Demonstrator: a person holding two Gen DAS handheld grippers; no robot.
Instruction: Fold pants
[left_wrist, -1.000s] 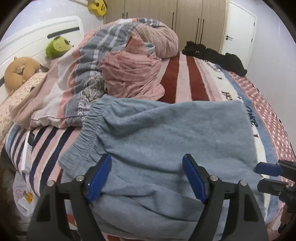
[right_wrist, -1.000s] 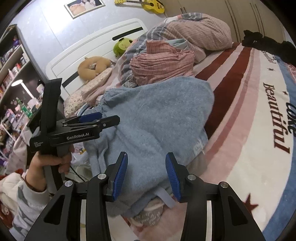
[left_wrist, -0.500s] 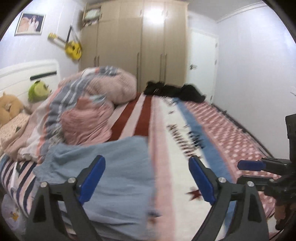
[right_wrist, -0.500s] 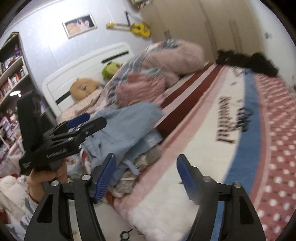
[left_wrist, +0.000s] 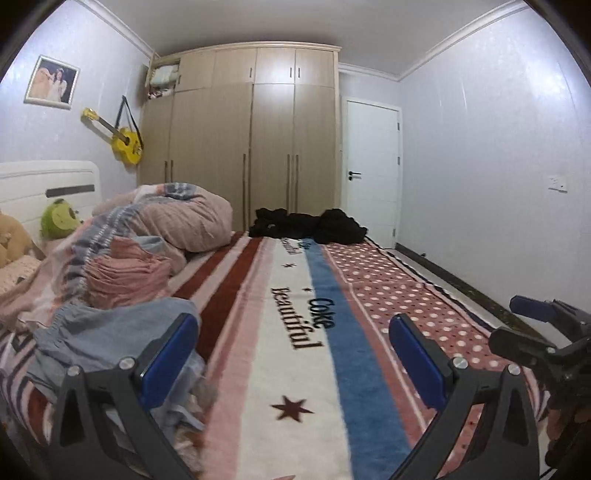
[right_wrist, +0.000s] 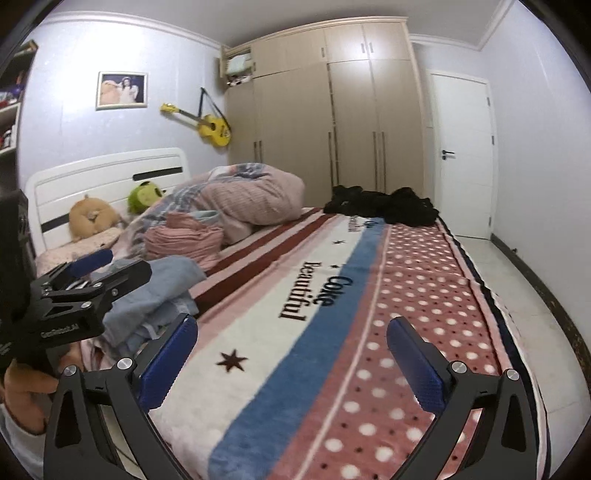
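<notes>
The light blue fleece pants (left_wrist: 107, 332) lie in a folded heap at the near left of the bed; they also show in the right wrist view (right_wrist: 162, 284). My left gripper (left_wrist: 293, 354) is open and empty, raised above the bed to the right of the pants. My right gripper (right_wrist: 291, 354) is open and empty over the blanket, further right. The left gripper shows from the side in the right wrist view (right_wrist: 110, 264), and the right gripper shows at the right edge of the left wrist view (left_wrist: 517, 321).
A striped and dotted blanket (left_wrist: 325, 332) covers the bed. A bundled quilt (left_wrist: 177, 221) and pink clothes (left_wrist: 125, 273) lie at the left, black clothes (left_wrist: 306, 225) at the far end. Plush toys (right_wrist: 144, 195) sit by the headboard. Wardrobe (left_wrist: 251, 147) and door (left_wrist: 369, 170) stand behind.
Both grippers have lifted off the blue pants and swung up and right to face the room. The right gripper has opened wider. The pants stay in a heap at the left.
</notes>
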